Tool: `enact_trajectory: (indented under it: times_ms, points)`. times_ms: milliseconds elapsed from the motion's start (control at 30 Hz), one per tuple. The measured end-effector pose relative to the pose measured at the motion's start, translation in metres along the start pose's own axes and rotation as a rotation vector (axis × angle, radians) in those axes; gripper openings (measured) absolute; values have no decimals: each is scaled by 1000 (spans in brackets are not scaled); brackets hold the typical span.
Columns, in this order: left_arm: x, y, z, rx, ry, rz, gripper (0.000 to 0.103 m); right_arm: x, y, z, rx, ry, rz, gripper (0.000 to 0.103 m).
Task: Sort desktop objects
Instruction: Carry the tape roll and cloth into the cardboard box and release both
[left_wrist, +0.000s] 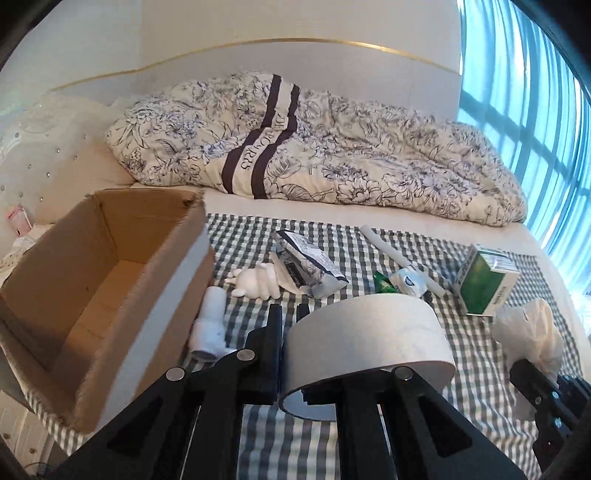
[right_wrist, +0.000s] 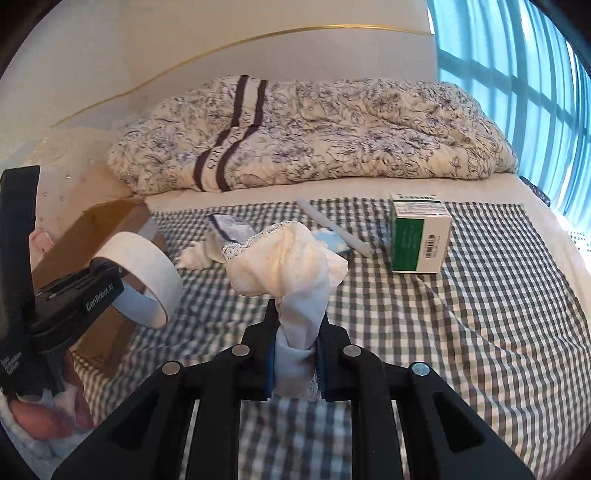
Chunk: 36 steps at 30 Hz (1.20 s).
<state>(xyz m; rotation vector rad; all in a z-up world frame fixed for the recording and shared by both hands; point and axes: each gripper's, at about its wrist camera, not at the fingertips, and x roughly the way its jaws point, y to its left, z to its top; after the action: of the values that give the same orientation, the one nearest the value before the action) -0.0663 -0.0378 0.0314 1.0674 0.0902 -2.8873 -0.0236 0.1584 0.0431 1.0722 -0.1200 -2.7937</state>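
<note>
White tape roll (left_wrist: 365, 332) sits clamped on its wall by the left fingers (left_wrist: 275, 332), cardboard box (left_wrist: 99, 280) just leftward, while the right fingers (right_wrist: 271, 332) pinch a bunched cloth (right_wrist: 288, 258).

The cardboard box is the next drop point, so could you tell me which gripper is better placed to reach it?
Left. The left gripper, shut on the tape roll, hangs right beside the cardboard box; the right gripper, holding the white cloth, is farther away.

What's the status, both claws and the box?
Left claw shut on tape roll. Right claw shut on white cloth. Cardboard box open, nothing visible inside. Nothing in the way.
</note>
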Motion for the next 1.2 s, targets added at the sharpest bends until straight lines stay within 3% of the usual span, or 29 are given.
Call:
enact_trajectory:
  times_ms: [233,500,733,900,933,967,1000,1033,1067,1133,1200]
  points:
    - [-30,45,1,-58,0,22,8,-6,46,4,-52,21,47,16]
    - [-56,131,31,-127,-60,126,8,13,146,38,-167,30,173,16]
    - [-39,201,38,-176,-41,212,8,51,231,61,-241,97,322,16]
    - [-16,227,24,-211,14,217,10,82,270,73,-273,139,354,16]
    - [-11,229,21,-211,26,213,13,87,275,74,-275,152,362,18]
    - [-8,230,19,-213,35,211,25,90,277,75,-268,160,380,31]
    - [-5,231,17,-218,45,204,37,93,279,76,-256,166,422,51]
    - [-3,232,15,-228,59,195,65,95,279,77,-243,172,437,93]
    - [-1,233,12,-241,66,189,81,95,277,78,-222,162,412,99]
    - [0,232,9,-257,54,189,86,89,270,78,-193,95,348,99]
    - [1,229,9,-246,54,199,90,87,266,77,-201,87,339,99]
